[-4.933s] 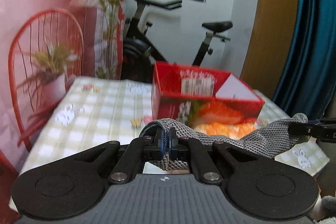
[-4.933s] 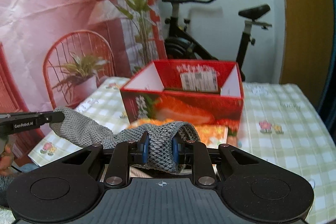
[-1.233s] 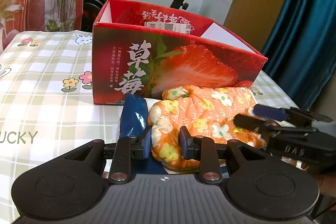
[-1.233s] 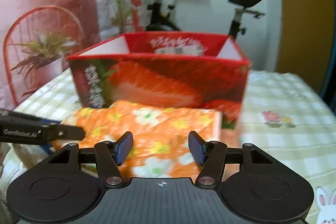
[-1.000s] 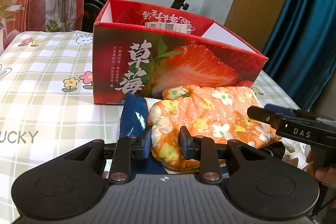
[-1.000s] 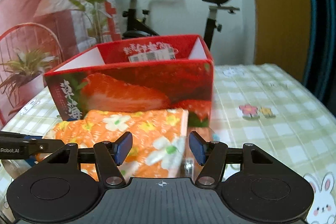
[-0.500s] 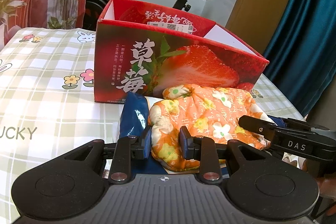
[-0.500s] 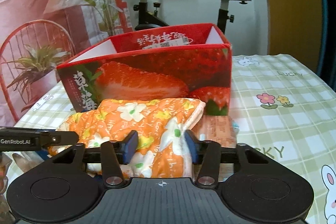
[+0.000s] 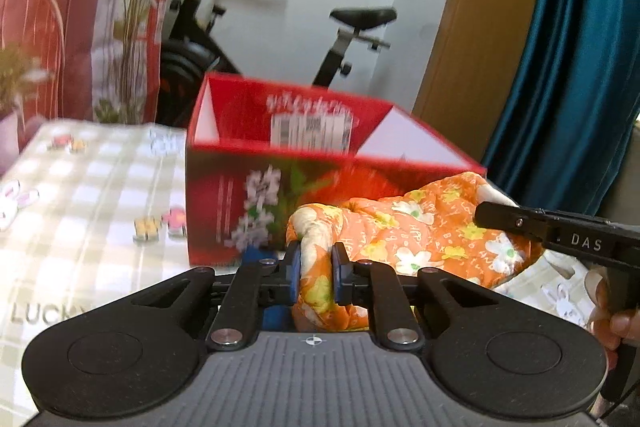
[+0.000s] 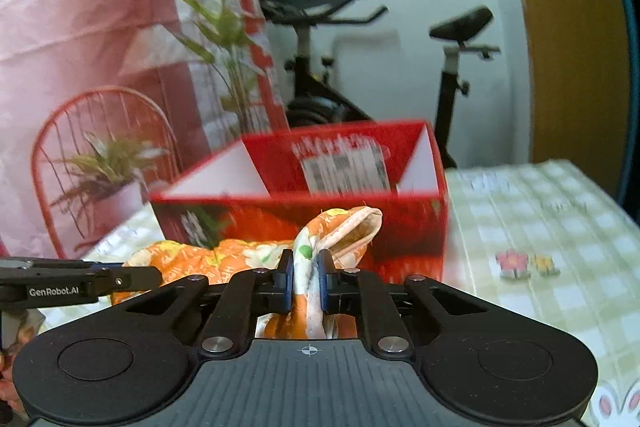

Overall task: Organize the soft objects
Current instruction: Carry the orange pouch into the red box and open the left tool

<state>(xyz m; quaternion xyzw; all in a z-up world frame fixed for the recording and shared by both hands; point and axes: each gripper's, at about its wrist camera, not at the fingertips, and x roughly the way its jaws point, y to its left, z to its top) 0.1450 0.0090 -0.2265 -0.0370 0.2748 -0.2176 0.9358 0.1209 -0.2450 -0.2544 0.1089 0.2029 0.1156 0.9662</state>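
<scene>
An orange floral oven mitt (image 9: 420, 227) hangs between my two grippers, just in front of the red strawberry box (image 9: 248, 195). My left gripper (image 9: 316, 267) has its jaws closing, with the pads pressing on the mitt's rounded end. In the right wrist view my right gripper (image 10: 306, 275) has its jaws closing tight on the mitt's (image 10: 336, 223) cuff edge, and the open cuff stands up before the red strawberry box (image 10: 404, 231). Each gripper shows in the other's view: the right gripper (image 9: 520, 223) and the left gripper (image 10: 132, 279). A blue soft item (image 9: 250, 253) peeks out below the left jaws.
The table (image 9: 100, 195) has a green checked cloth with flower and rabbit prints. Behind it stand an exercise bike (image 10: 452, 75), a red wire chair with a plant (image 10: 100, 163) and a teal curtain (image 9: 580, 67). A hand (image 9: 612, 323) holds the right gripper's handle.
Both grippers closed on the orange mitt and rose with it, so it left the table. Earlier still they held a grey knitted piece.
</scene>
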